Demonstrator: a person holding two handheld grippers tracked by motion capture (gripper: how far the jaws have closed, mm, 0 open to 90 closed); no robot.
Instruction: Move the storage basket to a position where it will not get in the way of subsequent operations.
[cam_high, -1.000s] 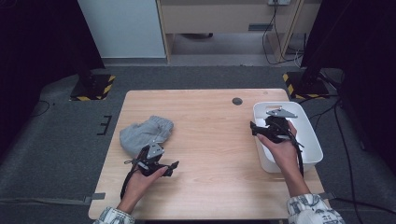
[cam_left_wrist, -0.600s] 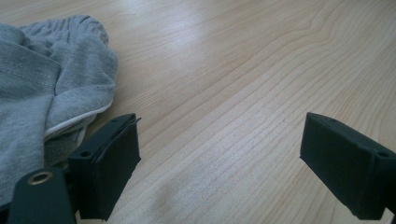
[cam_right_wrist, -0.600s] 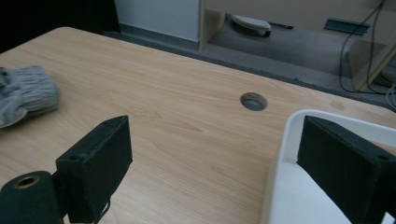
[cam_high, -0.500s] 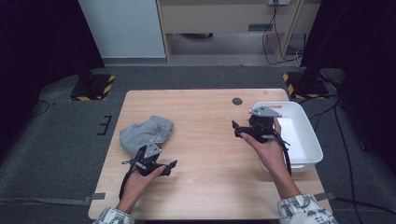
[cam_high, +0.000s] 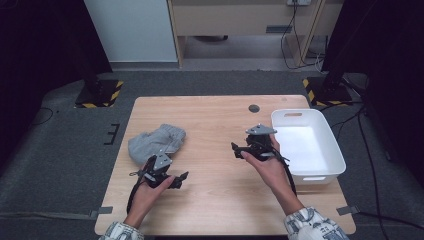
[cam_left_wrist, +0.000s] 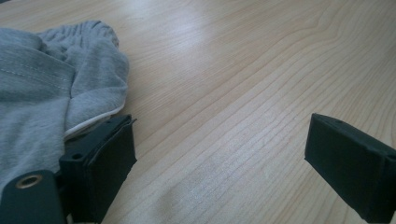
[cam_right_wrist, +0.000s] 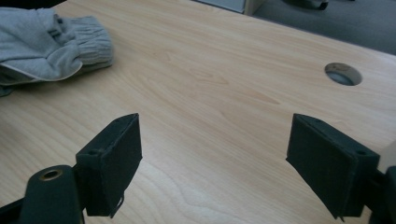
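Holding the left gripper (cam_high: 183, 176): it is held low over the table (cam_high: 220, 200) by the left hand (cam_high: 145, 192); its jaws are spread wide with nothing between them.
Left jaw: it is seen just beside the edge of the grey cloth (cam_left_wrist: 42, 88) in the left gripper view; whether the two touch cannot be told.
Grey cloth: it is bunched up on the left part of the table, just past the left gripper.
Right gripper (cam_high: 236, 149): it is held over the middle of the table, pointed toward the cloth; its jaws were just being closed a little and are kept apart, with only bare wood between them.
White bin (cam_high: 332, 155): it is set on the right side of the table, beside the right hand (cam_high: 267, 167).
Round hole (cam_right_wrist: 343, 74): it is seen in the tabletop, farther back.
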